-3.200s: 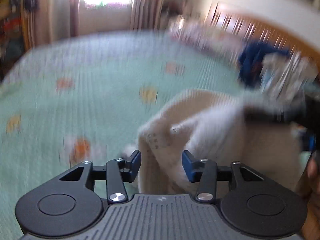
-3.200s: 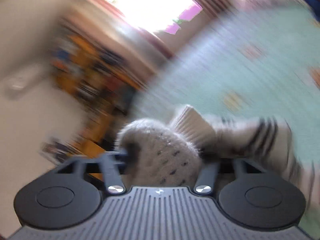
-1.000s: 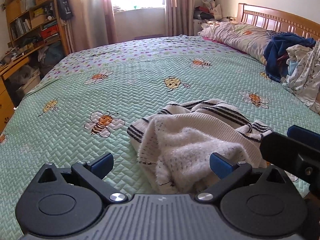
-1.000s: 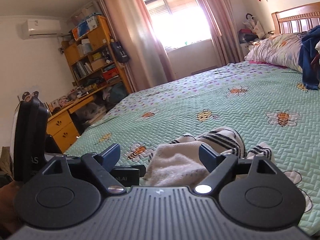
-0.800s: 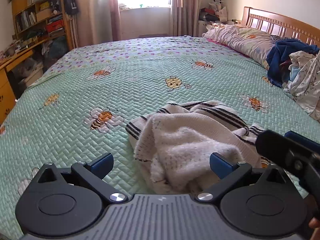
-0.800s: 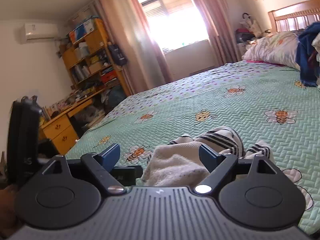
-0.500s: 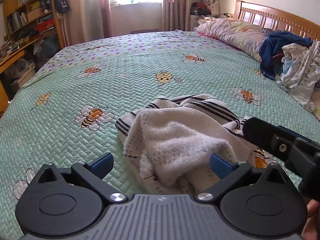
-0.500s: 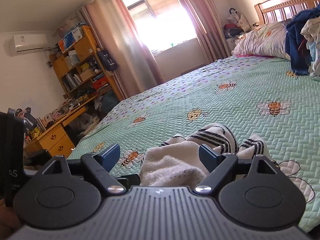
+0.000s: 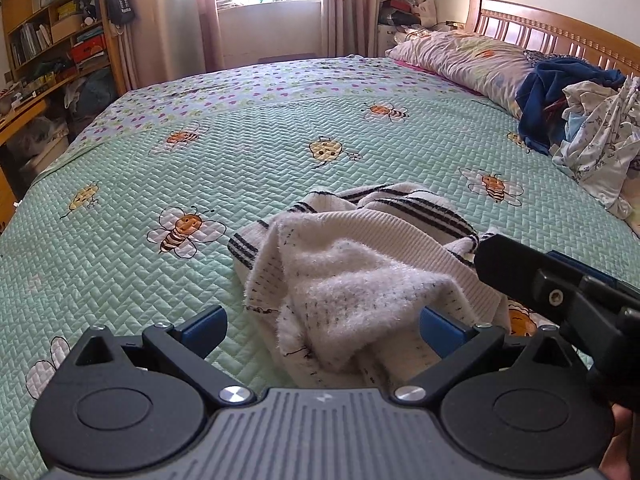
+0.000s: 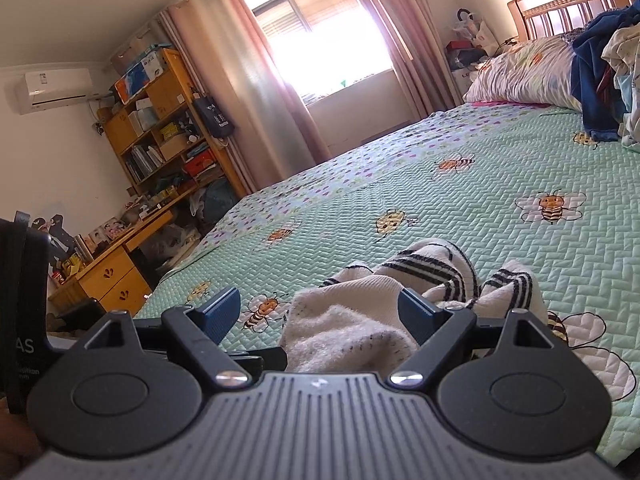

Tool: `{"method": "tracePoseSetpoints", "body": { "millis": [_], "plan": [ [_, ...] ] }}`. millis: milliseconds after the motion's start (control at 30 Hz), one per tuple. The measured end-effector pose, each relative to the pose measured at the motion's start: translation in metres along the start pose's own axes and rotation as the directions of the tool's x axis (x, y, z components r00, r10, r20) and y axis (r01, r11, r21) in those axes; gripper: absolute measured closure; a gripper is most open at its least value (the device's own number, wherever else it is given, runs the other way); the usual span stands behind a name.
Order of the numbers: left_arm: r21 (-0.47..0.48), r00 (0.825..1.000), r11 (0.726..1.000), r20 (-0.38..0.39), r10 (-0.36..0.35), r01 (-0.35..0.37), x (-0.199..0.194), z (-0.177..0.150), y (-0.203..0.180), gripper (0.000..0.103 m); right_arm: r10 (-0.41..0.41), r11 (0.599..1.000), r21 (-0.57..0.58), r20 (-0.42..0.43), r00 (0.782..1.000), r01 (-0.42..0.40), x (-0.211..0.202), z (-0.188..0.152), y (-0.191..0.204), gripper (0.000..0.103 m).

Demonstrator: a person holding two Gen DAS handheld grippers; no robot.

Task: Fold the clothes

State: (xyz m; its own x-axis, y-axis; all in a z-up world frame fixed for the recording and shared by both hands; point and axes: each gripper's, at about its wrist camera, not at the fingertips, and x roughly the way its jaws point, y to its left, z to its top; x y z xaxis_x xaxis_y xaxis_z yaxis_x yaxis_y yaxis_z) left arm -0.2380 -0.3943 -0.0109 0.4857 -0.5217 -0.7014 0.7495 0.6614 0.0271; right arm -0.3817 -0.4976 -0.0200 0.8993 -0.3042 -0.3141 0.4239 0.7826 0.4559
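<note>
A cream sweater (image 9: 360, 276) with black stripes lay crumpled in a heap on the near part of the bed (image 9: 248, 152), its fuzzy inner side turned up and the striped cuffs bunched toward the far edge of the heap. The green quilted bedspread under it carried a bee pattern. The left tool (image 9: 322, 326) hovered just over the near edge of the heap with its blue pads spread wide, gripping nothing. The right tool (image 10: 320, 312) stood likewise wide apart and empty, low beside the sweater; in the left wrist view its black body reached in from the right, close to the striped cuff. Farther off, a pile of clothes (image 9: 580, 120), dark blue and pale printed, sat by the pillow (image 9: 464, 60) at the wooden headboard (image 9: 552, 36).
</note>
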Motion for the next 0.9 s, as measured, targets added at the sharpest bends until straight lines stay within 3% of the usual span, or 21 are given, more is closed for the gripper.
{"method": "tracePoseSetpoints", "body": {
  "millis": [900],
  "plan": [
    [0.019, 1.0, 1.0, 0.007, 0.01, -0.01, -0.007, 0.0007, -0.0058, 0.001, 0.026, 0.999, 0.022, 0.003, 1.0, -0.026, 0.0014, 0.0024, -0.0023, 0.017]
  ]
}}
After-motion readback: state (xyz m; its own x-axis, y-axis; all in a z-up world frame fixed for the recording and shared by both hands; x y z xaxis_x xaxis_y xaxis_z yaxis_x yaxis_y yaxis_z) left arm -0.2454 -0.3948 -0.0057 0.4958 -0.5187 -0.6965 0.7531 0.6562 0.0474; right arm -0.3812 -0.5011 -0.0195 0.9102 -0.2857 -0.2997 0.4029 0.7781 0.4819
